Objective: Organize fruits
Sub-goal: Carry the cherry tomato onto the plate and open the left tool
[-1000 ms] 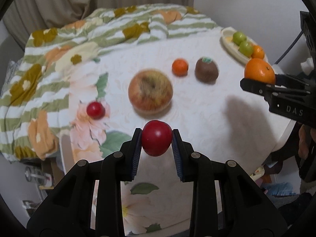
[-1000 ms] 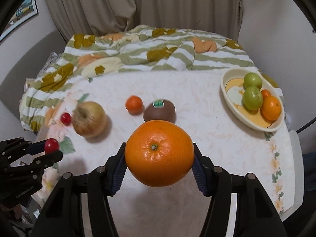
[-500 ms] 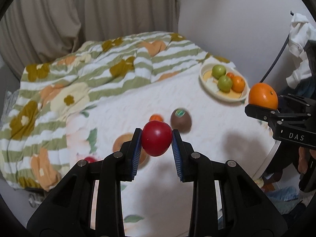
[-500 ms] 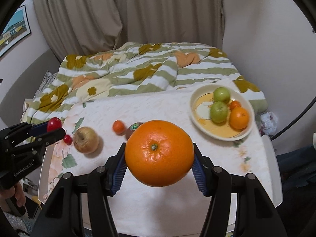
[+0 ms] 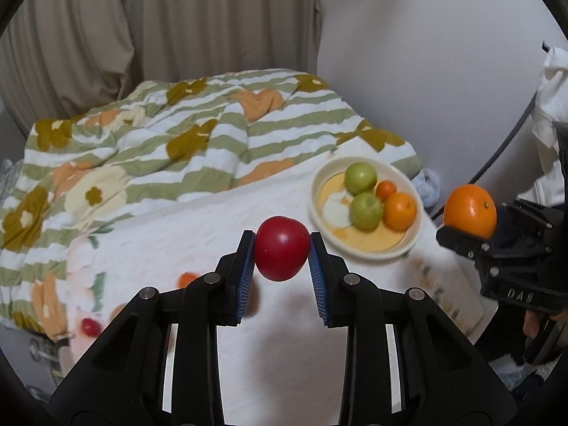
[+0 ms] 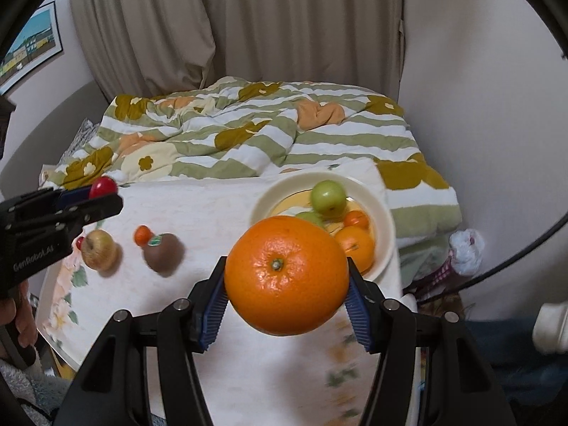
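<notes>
My left gripper [image 5: 282, 252] is shut on a red tomato [image 5: 282, 248] and holds it high above the table, left of the cream plate [image 5: 321, 213]. My right gripper [image 6: 287, 280] is shut on a large orange [image 6: 287, 280], held in the air in front of the plate [image 6: 262, 202]. The plate holds two green fruits [image 5: 360, 177], an orange [image 5: 400, 211] and a small tangerine [image 5: 386, 190]. On the table lie a yellowish apple [image 6: 99, 254], a small tangerine [image 6: 142, 234], a brown fruit with a sticker [image 6: 163, 255] and a small red fruit [image 5: 89, 326].
The table has a white flowered cloth [image 6: 198, 213]. Behind it lies a bed with a green striped floral quilt [image 6: 248, 131], with curtains behind that. A wall stands to the right. A white bag [image 6: 465, 248] lies on the floor by the table's right edge.
Both grippers have risen and drawn back from the table, holding their fruit. The view has swung right, so the plate sits nearer the centre and the loose fruits lower left.
</notes>
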Available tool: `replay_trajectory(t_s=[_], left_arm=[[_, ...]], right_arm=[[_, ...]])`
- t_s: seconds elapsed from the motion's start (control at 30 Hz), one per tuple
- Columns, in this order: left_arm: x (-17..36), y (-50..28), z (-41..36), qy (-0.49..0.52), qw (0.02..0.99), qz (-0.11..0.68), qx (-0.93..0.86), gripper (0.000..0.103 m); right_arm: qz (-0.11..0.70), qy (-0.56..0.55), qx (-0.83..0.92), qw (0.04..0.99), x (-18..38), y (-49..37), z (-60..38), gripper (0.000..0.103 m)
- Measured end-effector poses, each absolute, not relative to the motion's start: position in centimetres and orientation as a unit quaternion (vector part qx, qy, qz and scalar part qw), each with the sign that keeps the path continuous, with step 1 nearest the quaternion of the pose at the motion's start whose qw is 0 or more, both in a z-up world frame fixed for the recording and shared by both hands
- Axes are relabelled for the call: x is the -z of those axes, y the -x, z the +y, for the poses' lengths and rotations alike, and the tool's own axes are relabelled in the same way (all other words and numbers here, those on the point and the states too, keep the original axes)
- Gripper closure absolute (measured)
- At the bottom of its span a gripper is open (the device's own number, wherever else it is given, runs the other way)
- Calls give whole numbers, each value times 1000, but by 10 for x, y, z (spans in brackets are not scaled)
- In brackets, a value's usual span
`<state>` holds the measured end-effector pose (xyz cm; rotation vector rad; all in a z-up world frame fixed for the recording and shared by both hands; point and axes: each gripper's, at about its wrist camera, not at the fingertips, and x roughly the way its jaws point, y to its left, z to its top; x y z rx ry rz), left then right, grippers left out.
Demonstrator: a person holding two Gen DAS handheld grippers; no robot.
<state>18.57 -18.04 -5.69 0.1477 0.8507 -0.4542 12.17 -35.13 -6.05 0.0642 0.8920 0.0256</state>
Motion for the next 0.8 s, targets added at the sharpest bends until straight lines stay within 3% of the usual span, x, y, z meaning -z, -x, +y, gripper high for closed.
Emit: replay_trajectory(t_s=[0.43, 0.8], left_arm=[[80, -225, -268, -83, 865, 441, 225, 66], [126, -280, -299, -120, 826, 484, 263, 66]], right_arm=[[454, -33, -54, 889, 89, -147, -405, 47], [475, -60, -21, 878, 110, -161, -410, 47]])
